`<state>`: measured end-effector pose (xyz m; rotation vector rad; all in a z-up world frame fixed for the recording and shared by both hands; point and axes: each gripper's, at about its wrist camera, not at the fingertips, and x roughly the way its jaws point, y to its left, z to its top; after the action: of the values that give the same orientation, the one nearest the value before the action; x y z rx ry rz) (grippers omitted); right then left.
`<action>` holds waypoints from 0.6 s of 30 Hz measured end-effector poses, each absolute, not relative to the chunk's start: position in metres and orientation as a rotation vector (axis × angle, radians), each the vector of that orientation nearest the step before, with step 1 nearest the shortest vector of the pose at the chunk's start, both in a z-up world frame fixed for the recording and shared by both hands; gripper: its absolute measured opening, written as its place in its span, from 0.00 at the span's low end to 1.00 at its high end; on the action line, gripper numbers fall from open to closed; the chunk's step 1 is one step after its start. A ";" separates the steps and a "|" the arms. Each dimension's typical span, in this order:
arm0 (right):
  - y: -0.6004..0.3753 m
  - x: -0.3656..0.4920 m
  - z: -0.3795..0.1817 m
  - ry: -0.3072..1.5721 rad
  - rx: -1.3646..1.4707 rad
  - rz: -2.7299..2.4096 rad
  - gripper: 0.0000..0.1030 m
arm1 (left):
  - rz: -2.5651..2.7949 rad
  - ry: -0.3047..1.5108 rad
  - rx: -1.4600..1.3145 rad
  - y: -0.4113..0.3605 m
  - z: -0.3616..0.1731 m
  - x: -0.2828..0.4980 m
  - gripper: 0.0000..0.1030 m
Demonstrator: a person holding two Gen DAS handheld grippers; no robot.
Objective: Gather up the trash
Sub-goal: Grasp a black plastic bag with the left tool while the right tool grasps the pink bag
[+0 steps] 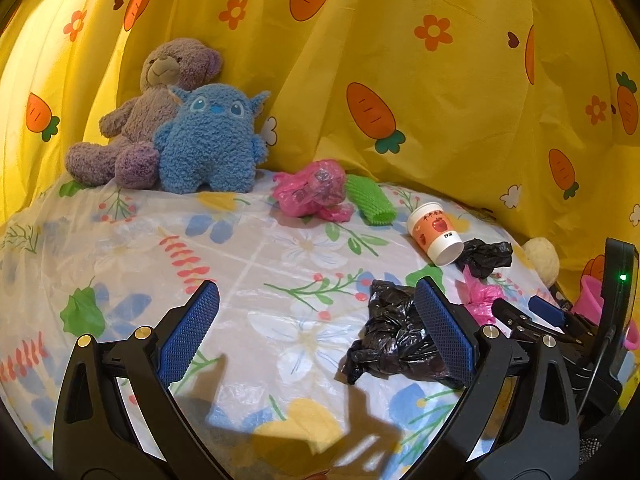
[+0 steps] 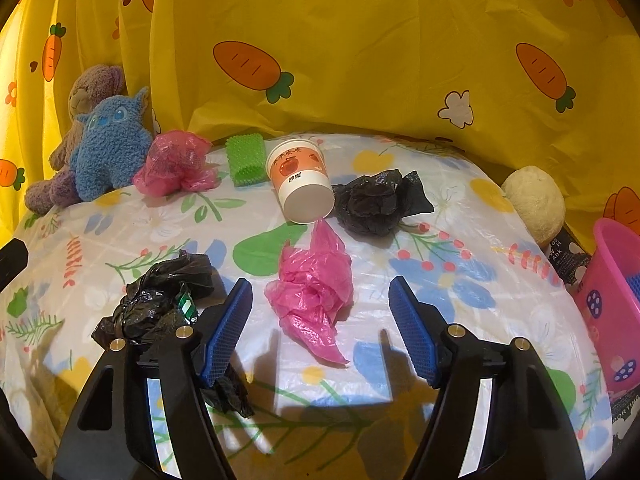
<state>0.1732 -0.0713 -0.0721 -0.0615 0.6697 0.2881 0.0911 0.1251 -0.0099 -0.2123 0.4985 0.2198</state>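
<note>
Straddling a crumpled pink bag [image 2: 312,296], right gripper [image 2: 320,308] fingers apart, untouching.

Both claws, left [image 1: 316,304] and right [image 2: 320,300], gape (pointing downward).

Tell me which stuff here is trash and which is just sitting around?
Trash: pink plastic bag, second pink bag, black bags and, paper cup.
Just sitting around: teddy bear, blue plush monster, green spiky roll.

A tipped cup [image 2: 301,184] lies between a crumpled bag [image 2: 380,204] on its right and a sponge [image 2: 245,162] on its left.
</note>
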 end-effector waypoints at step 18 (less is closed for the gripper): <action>-0.068 0.191 -0.090 0.749 -0.063 0.336 0.20 | 0.171 0.543 -0.155 0.100 -0.020 0.107 0.81</action>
<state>0.1913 -0.0680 -0.0905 -0.0632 0.7489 0.3362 0.1069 0.1004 -0.0200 -0.1548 0.5427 0.1714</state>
